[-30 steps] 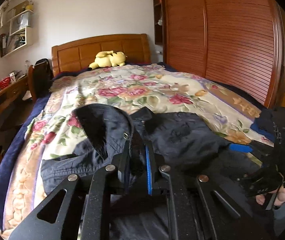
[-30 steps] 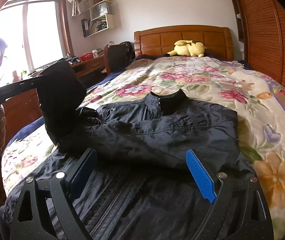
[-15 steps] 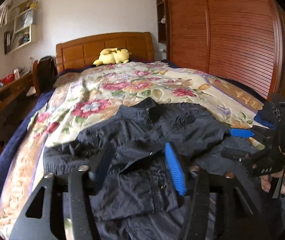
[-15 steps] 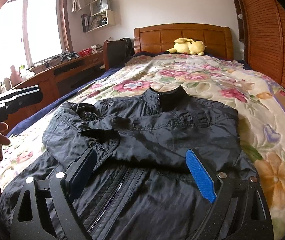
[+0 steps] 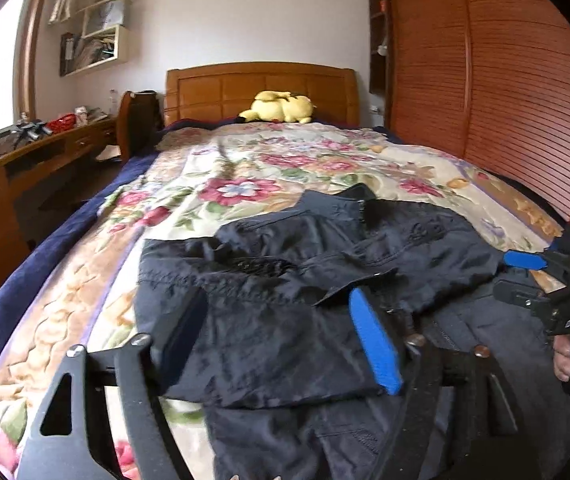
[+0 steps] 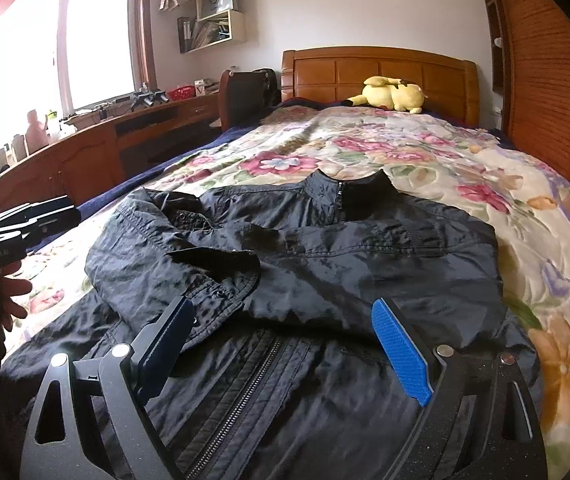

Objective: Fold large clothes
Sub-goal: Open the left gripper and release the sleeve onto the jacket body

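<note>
A black zip-up jacket [image 6: 325, 280] lies front-up on the floral bedspread [image 6: 425, 152], collar toward the headboard. Both sleeves are folded across its chest. It also shows in the left wrist view [image 5: 305, 280]. My left gripper [image 5: 281, 340] is open and empty, just above the jacket's left side. My right gripper [image 6: 285, 344] is open and empty, hovering over the jacket's zip near the hem. The right gripper also shows at the right edge of the left wrist view [image 5: 525, 280]. The left gripper shows at the left edge of the right wrist view [image 6: 33, 216].
A yellow plush toy [image 6: 393, 94] lies by the wooden headboard [image 6: 377, 68]. A wooden desk [image 6: 105, 140] with clutter and a chair [image 6: 245, 92] stand left of the bed. A slatted wooden wardrobe [image 5: 505, 100] runs along the right.
The left gripper opened and let go of the left sleeve, which now lies folded across the chest. It then drew back to the left. The right gripper stayed still and open.
</note>
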Tool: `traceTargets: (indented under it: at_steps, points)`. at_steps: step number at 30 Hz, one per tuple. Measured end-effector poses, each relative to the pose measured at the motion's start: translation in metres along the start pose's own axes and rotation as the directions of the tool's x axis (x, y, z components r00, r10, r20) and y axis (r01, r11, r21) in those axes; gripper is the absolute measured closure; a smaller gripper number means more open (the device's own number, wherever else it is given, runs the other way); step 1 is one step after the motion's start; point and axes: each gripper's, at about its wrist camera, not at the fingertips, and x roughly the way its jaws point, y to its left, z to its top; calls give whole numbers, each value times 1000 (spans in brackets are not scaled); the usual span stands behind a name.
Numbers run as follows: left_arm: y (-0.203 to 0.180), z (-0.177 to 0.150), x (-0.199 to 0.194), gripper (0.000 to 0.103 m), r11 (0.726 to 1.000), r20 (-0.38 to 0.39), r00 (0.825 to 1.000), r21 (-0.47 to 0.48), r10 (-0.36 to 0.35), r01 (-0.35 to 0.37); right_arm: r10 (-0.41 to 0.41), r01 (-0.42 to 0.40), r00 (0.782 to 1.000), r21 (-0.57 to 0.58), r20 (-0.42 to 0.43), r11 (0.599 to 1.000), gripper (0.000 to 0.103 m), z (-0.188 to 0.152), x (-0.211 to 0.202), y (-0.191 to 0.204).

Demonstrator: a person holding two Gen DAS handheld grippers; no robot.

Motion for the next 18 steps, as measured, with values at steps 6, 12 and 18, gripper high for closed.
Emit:
traceTargets:
  at_steps: [6,12,18]
  points:
    - [5,-10,0,25,1000,6,1000,1,28,-28,-3,2,1000,-15,-3,1000,12,-2,3,4]
    - [16,-18,-4,24,999,3,999,-13,44,-44,-7,7,1000,-30,-5,1000,12,-3,4,9]
    - [27,-26,-13,24,997,11,997,-20,72,-72,-1,1,1000,-47,-7,999,12,-4,4,17]
